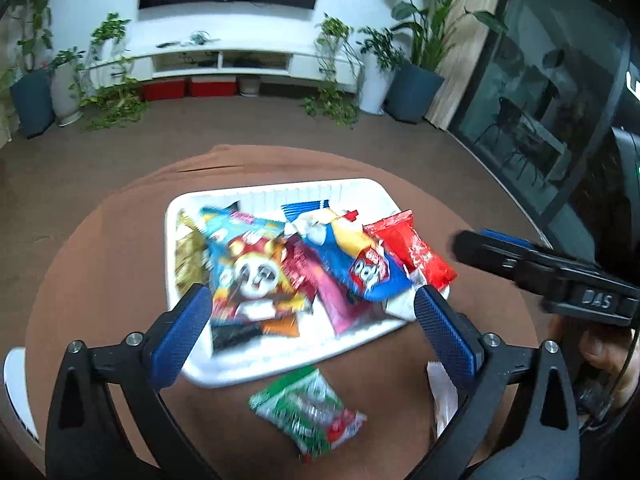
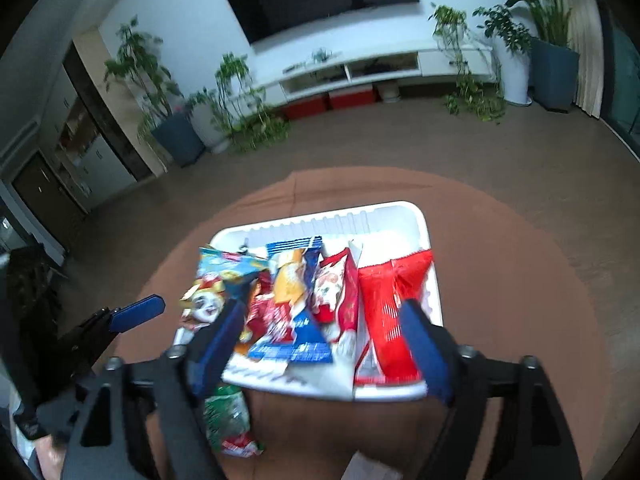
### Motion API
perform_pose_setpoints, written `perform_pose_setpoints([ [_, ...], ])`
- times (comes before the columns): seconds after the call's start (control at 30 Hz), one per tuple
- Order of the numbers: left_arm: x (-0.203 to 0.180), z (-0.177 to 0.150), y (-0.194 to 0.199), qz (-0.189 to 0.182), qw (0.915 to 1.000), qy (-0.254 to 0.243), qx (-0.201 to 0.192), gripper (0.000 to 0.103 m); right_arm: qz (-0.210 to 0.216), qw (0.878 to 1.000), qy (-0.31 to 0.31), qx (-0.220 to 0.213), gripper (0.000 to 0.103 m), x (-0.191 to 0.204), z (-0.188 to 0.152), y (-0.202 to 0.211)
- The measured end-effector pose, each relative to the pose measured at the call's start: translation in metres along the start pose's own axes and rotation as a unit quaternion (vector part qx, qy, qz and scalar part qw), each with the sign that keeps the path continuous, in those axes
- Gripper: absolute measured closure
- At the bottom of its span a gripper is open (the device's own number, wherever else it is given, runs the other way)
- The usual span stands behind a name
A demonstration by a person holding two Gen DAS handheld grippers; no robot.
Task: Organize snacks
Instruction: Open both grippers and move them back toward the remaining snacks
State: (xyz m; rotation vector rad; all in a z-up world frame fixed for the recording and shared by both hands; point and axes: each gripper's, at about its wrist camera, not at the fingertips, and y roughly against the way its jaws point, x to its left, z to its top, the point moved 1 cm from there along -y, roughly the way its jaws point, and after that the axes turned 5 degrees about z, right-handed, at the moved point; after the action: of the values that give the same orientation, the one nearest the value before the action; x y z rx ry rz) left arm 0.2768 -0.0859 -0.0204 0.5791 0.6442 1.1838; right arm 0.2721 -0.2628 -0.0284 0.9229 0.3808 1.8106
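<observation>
Left gripper (image 1: 312,332) fingers wide apart, nothing between them; right gripper (image 2: 324,348) likewise apart and empty. White tray (image 1: 280,190) sits centre frame on the brown table (image 1: 100,260), stacked with snack packs. Green packet (image 1: 308,412) lies outside it, lower centre, just beside the near rim, long axis running upper left to lower right. Red packet (image 1: 416,252) overhangs the tray's right rim. Risk: a sweep at the green one could nudge the tray or tip that red pack off. Image blurred.
</observation>
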Motion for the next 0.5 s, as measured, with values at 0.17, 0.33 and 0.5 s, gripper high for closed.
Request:
perform_pose_setpoints([
  [0.17, 0.009, -0.041, 0.023, 0.013, 0.9995, 0.028, 0.009, 0.001, 0.009, 1.0, -0.019, -0.015, 0.013, -0.004, -0.043, 0.031],
  [0.33, 0.013, -0.086, 0.007, 0.027, 0.9954, 0.061, 0.07, 0.001, -0.017, 0.999, -0.042, 0.002, 0.013, -0.013, -0.095, 0.04],
  [0.5, 0.001, -0.1, -0.01, 0.047, 0.9927, 0.057, 0.095, 0.001, -0.027, 0.997, -0.072, 0.016, 0.013, -0.02, -0.135, 0.045],
])
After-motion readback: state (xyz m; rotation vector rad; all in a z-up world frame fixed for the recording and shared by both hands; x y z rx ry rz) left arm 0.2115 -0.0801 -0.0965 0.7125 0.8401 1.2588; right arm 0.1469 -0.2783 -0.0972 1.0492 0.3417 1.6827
